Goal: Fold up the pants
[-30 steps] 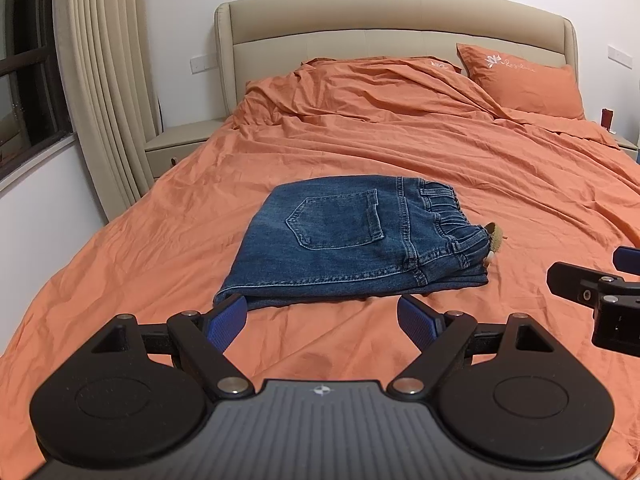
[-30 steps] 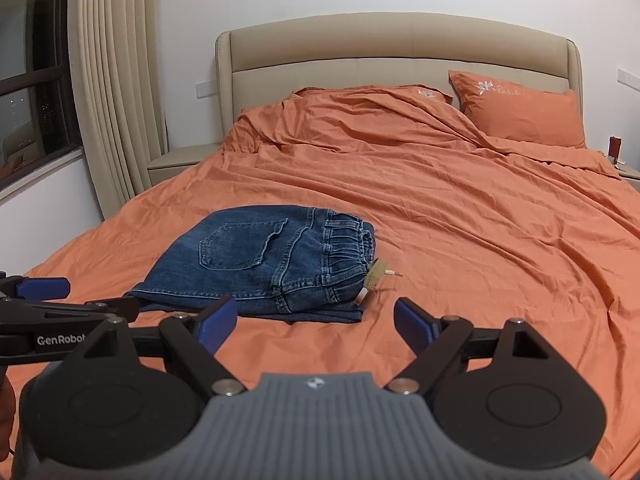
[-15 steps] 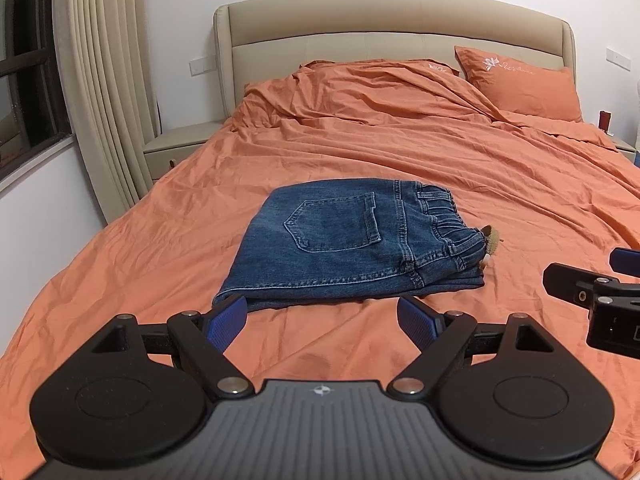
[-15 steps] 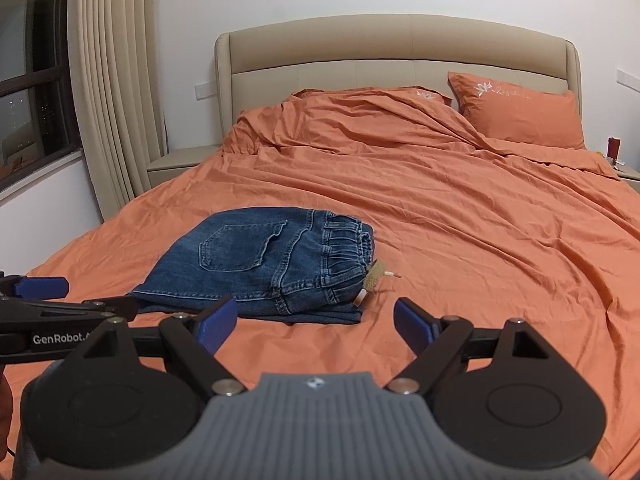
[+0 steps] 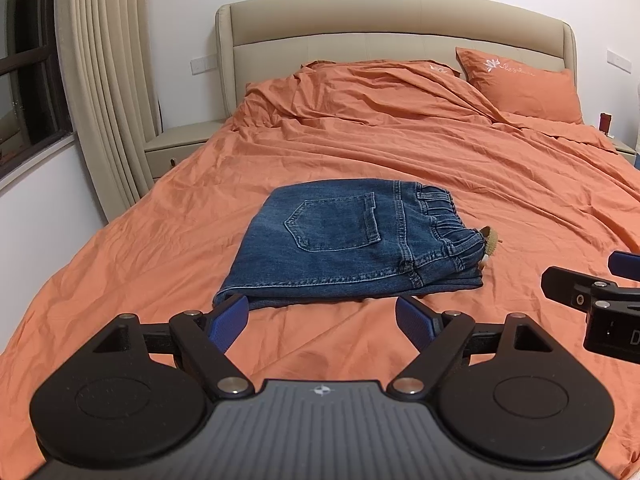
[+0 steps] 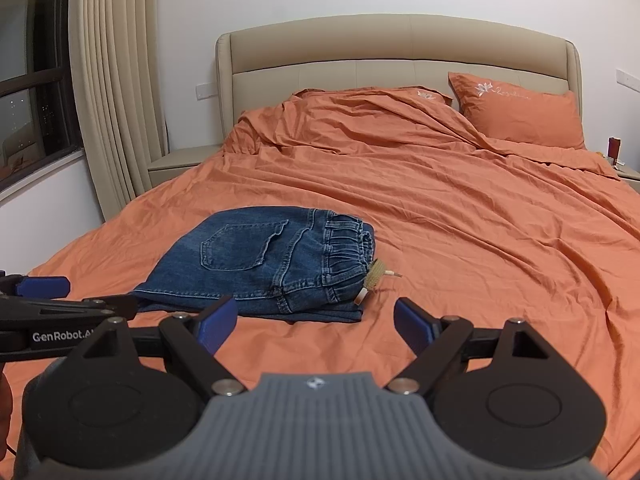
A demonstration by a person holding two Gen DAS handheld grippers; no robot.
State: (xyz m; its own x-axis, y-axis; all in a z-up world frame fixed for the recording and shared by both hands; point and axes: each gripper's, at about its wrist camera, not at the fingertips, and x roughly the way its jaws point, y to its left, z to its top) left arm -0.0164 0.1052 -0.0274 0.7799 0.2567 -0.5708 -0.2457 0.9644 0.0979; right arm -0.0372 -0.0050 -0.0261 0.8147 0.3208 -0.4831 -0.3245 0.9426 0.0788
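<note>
Folded jeans lie on the bed; left gripper and right gripper gape, seemingly empty.

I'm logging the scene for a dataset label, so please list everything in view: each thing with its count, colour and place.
jeans: one, blue denim, folded flat on the near half of the bed, back pocket up
drawstring tip: one, tan, poking out beside the waistband
duvet: one, orange, wrinkled, covering the bed
pillow: one, orange with white embroidery, far right by the headboard
headboard: one, beige, against the white wall
nightstand: one, beige, left of the bed
curtain: one, cream, pleated, by the window
window: one, dark frame, far left
left gripper: one, black with blue pads, open, empty
right gripper: one, black with blue pads, open, empty
</note>
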